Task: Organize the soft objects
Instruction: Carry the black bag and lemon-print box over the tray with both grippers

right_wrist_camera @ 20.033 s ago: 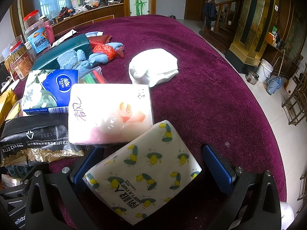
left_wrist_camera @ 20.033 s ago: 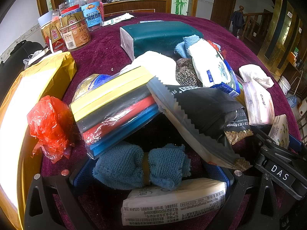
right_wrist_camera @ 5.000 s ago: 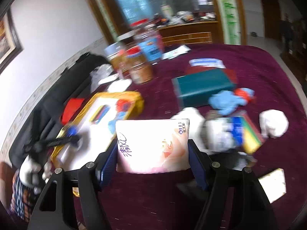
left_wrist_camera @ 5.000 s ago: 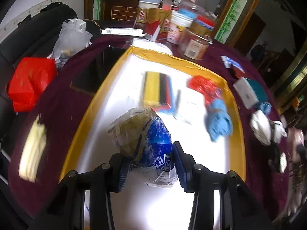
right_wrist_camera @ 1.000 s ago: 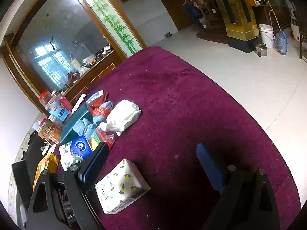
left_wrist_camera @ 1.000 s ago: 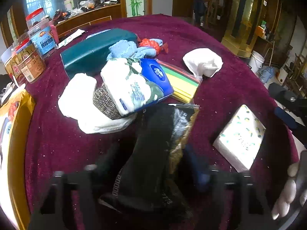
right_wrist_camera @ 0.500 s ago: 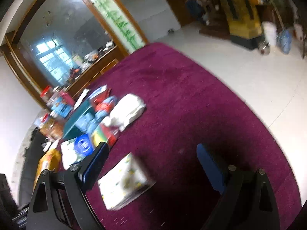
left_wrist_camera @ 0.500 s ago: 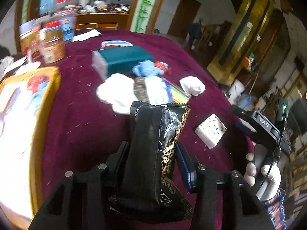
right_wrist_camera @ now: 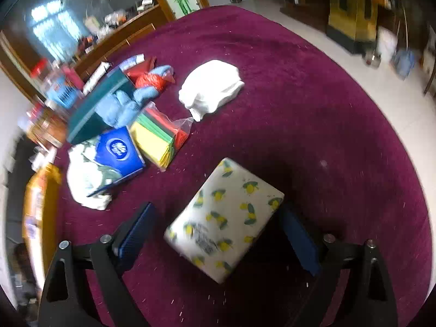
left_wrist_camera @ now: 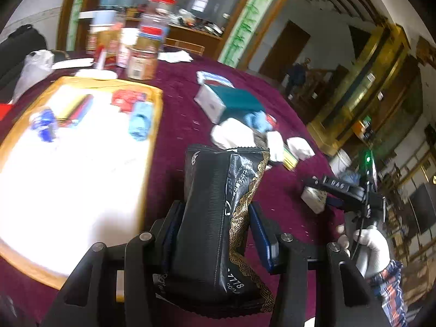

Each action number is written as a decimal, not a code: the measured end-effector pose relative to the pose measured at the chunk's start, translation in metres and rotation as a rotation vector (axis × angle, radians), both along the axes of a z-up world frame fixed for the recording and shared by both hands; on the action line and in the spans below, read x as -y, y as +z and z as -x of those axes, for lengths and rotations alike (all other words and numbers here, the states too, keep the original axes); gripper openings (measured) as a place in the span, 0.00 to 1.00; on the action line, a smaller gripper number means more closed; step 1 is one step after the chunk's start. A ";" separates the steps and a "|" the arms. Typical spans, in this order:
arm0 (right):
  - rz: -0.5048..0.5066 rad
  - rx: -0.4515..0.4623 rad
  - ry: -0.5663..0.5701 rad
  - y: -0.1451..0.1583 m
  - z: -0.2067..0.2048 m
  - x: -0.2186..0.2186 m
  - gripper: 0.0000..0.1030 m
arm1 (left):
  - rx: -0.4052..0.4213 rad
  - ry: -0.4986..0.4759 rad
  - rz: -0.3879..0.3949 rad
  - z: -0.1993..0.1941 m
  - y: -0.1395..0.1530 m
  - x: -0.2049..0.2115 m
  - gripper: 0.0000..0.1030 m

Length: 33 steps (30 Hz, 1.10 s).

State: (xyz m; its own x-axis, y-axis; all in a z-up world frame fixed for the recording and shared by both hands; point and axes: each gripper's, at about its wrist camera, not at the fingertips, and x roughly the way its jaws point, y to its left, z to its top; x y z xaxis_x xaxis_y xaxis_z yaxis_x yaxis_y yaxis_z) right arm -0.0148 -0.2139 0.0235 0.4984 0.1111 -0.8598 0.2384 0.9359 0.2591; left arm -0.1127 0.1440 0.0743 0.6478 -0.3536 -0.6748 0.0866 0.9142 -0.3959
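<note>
Currently the left gripper point(left_wrist_camera: 214, 229) clamps a black gold-trimmed packet point(left_wrist_camera: 218, 218), held above the maroon tablecloth point(left_wrist_camera: 177, 125) beside the yellow-rimmed tray point(left_wrist_camera: 152, 136). Right gripper point(right_wrist_camera: 218, 234) jaws stand wide, straddling the lemon-print tissue pack point(right_wrist_camera: 226, 218) lying on the cloth.

1. Between the jaws of the left gripper point(left_wrist_camera: 215, 226) there is no room; the black packet point(left_wrist_camera: 218, 218) fills it.
2. To its left lies the yellow-rimmed tray point(left_wrist_camera: 147, 163), its near part bare.
3. Between the wide jaws of the right gripper point(right_wrist_camera: 218, 231) lies the lemon-print tissue pack point(right_wrist_camera: 226, 223); bare purple tablecloth point(right_wrist_camera: 313, 114) is ahead and right, a pile of soft things point(right_wrist_camera: 128, 136) ahead-left.
</note>
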 end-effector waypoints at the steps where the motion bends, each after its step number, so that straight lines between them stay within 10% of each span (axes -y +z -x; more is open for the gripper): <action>1: 0.052 -0.004 0.007 -0.001 -0.004 -0.007 0.58 | 0.004 0.021 0.001 0.003 0.001 -0.010 0.50; 11: 0.053 0.087 0.184 0.036 0.025 -0.036 0.54 | -0.086 0.290 -0.068 0.010 -0.023 -0.127 0.50; 25: -0.064 0.194 0.592 0.093 0.036 -0.200 0.54 | -0.340 0.315 -0.238 -0.076 -0.055 -0.167 0.50; 33: -0.047 0.151 0.760 0.091 0.037 -0.285 0.54 | -0.280 0.330 -0.114 -0.094 -0.042 -0.183 0.59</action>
State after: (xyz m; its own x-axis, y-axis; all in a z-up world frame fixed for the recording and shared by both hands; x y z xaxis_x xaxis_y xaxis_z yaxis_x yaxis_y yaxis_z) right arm -0.0523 0.0715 0.1145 0.3819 0.5044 -0.7744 -0.5057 0.8155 0.2817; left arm -0.0190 0.3272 0.0328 0.5005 -0.0717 -0.8628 -0.3132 0.9140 -0.2577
